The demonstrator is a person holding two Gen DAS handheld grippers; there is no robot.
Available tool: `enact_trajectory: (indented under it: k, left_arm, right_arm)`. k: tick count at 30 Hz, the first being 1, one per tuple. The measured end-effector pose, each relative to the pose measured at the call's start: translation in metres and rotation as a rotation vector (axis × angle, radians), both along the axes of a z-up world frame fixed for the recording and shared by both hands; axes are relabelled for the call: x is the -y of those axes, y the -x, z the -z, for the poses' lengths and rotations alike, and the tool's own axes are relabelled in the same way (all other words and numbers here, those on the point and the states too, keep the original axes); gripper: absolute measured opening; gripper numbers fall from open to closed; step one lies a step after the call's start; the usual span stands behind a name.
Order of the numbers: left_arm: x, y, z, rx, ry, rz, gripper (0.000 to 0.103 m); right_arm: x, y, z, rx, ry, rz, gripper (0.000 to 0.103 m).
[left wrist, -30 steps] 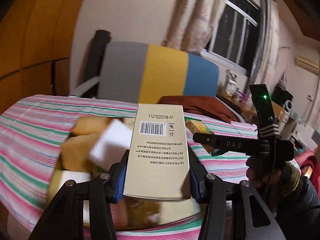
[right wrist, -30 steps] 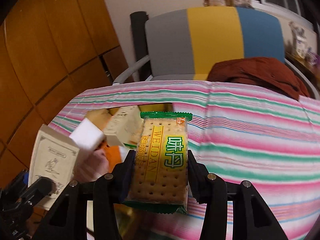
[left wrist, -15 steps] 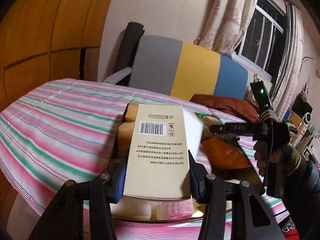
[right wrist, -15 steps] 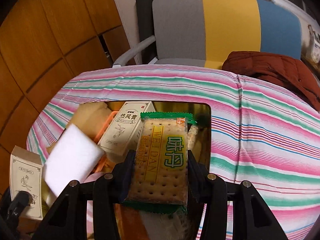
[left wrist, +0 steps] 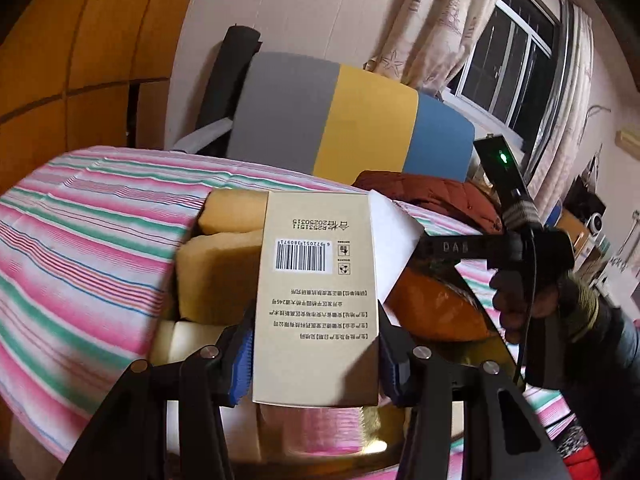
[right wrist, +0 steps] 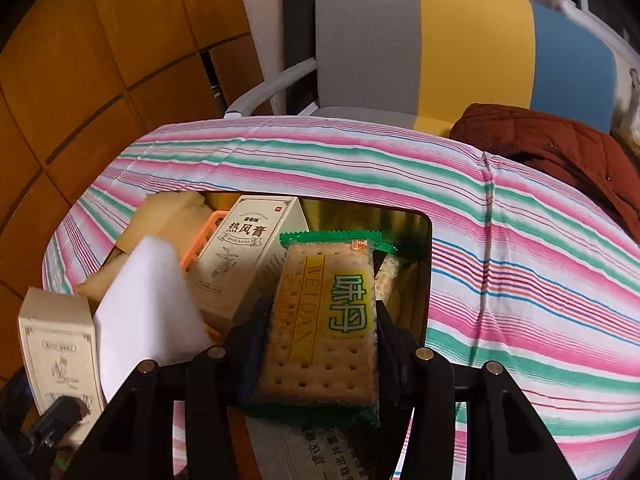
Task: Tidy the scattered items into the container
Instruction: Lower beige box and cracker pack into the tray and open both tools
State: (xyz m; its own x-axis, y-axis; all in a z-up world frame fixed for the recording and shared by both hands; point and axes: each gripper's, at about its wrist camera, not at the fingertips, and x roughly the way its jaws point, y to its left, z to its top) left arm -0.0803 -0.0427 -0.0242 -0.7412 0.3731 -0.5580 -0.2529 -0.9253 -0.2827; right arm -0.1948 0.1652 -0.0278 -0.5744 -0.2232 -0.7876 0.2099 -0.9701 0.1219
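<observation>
My left gripper (left wrist: 316,344) is shut on a beige box (left wrist: 316,280) with a barcode, held over the gold tin (left wrist: 496,344). In the right wrist view that box (right wrist: 56,344) shows at the lower left. My right gripper (right wrist: 320,344) holds a green-edged cracker packet (right wrist: 324,320) above the tin's (right wrist: 424,232) right half. Its jaws are opening, and the pads still touch the packet. Inside the tin lie yellow sponges (left wrist: 220,276), a white block (right wrist: 144,312), a cream box (right wrist: 244,256) and an orange basket (right wrist: 200,244).
The tin sits on a pink and green striped tablecloth (right wrist: 520,280). A grey, yellow and blue chair (right wrist: 440,48) stands behind the table, with a brown jacket (right wrist: 560,148) on its right. Wood panelling (right wrist: 100,60) is at the left. A gloved hand (left wrist: 532,300) holds the right gripper.
Both grippers have come in over the tin and lower, each still carrying its item. The cracker packet now hangs above the tin's inside instead of the cloth.
</observation>
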Motion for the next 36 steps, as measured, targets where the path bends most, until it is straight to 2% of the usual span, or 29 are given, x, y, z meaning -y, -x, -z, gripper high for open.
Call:
enact_trajectory:
  k: [4,10,13,17,20,24,27,30,32,36]
  left_arm:
    - [0.011,0.001,-0.003,0.008,-0.031,-0.008,0.051]
    - [0.018,-0.010,-0.009,-0.003,-0.031,-0.020,0.051]
    - [0.025,-0.016,-0.013,-0.008,-0.007,-0.068,0.051]
    - [0.028,-0.017,-0.010,0.030,0.045,-0.107,0.051]
    - [0.023,-0.013,-0.002,0.069,0.051,-0.101,0.051]
    - [0.011,-0.008,0.001,0.078,0.080,-0.114,0.051]
    - [0.004,-0.005,0.005,0.103,0.042,-0.082,0.051]
    - [-0.008,-0.007,0.003,0.079,0.071,-0.069,0.051]
    - [-0.009,-0.001,0.005,0.083,0.063,-0.072,0.051]
    - [-0.003,0.011,0.022,0.160,0.042,-0.082,0.051]
  right_arm:
    - [-0.001,-0.004,0.003,-0.007,-0.009,-0.007,0.052]
    - [-0.005,-0.012,-0.003,-0.054,0.007,0.006,0.056]
    - [-0.007,-0.020,-0.011,-0.090,0.028,0.016,0.061]
    - [-0.011,-0.037,-0.023,-0.146,0.046,0.035,0.064]
    - [-0.013,-0.051,-0.030,-0.182,0.063,0.039,0.066]
    - [-0.015,-0.070,-0.036,-0.218,0.071,0.031,0.067]
    - [-0.020,-0.082,-0.039,-0.234,0.098,0.033,0.067]
    - [-0.025,-0.092,-0.041,-0.248,0.127,0.034,0.067]
    - [-0.024,-0.096,-0.040,-0.247,0.139,0.030,0.067]
    - [-0.022,-0.104,-0.036,-0.243,0.146,0.014,0.067]
